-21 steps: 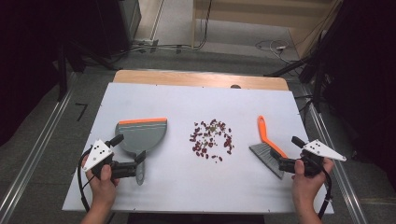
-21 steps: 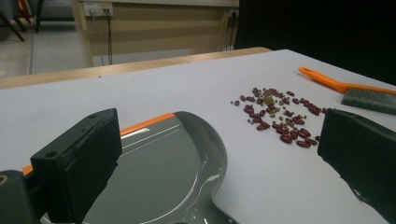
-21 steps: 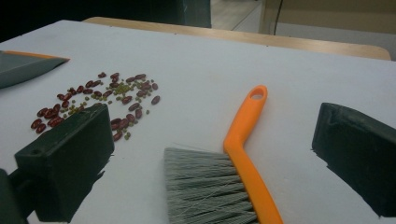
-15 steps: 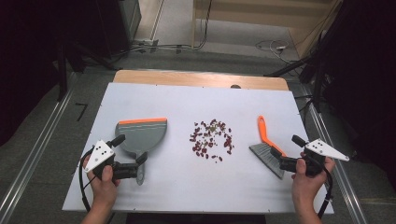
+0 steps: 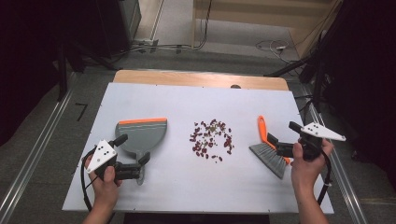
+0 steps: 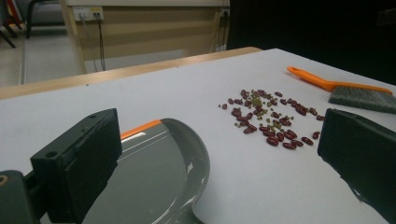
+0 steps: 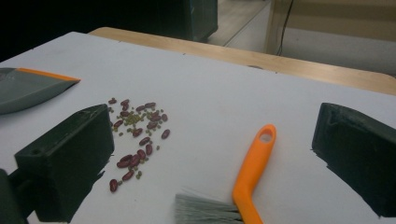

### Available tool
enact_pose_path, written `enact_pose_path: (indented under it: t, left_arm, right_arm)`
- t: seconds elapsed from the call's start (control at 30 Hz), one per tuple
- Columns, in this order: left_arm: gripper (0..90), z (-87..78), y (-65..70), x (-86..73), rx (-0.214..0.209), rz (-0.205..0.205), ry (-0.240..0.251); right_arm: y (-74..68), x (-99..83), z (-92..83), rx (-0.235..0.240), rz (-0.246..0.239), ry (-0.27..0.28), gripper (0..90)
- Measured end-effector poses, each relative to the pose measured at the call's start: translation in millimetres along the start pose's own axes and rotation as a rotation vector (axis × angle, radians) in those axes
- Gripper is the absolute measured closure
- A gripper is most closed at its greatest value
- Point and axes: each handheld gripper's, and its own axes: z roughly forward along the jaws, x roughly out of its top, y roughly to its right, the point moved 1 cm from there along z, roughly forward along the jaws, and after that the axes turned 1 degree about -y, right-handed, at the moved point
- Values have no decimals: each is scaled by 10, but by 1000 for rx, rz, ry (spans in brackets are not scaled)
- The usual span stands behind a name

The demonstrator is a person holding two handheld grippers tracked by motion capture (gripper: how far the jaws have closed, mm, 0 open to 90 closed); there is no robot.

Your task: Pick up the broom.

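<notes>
A grey dustpan (image 5: 142, 135) with an orange lip lies left of centre on the white table (image 5: 187, 102). My left gripper (image 5: 133, 149) stands open at the pan's near end; in the left gripper view its jaws (image 6: 219, 140) straddle the dustpan (image 6: 154, 172) without pressing on it. A scatter of red and green beans (image 5: 211, 139) lies mid-table. To the right lies a brush (image 5: 268, 149) with an orange handle and grey bristles. My right gripper (image 5: 283, 134) is open beside it, and the handle (image 7: 254, 168) runs between its wide-apart jaws (image 7: 215, 140), untouched.
A wooden strip (image 5: 201, 78) borders the table's far edge. Beyond it are a concrete floor with cables (image 5: 271, 46) and dark stands on both sides. A person's hands hold both grippers near the table's front edge.
The right hand and its gripper have moved forward, away from the front edge, from beside the bristles to alongside the brush's handle. The left gripper, dustpan, beans and brush have kept their places.
</notes>
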Motion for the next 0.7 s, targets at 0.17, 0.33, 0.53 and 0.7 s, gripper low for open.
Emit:
enact_pose_path:
  t: [0.17, 0.33, 0.53, 0.7]
  left_arm:
    - [0, 13, 14, -8, -2, 0, -5]
    - [0, 25, 6, -17, -5, 0, -10]
    - [0, 49, 17, -30, -12, 1, -20]
    - [0, 75, 49, -38, -26, 14, -29]
  right_arm:
    - [76, 141, 209, -7, 54, -88, 50]
    - [109, 219, 414, -101, 65, -178, 187]
    - [161, 181, 620, -115, 126, -286, 437]
    - [246, 57, 771, -87, 112, -383, 480]
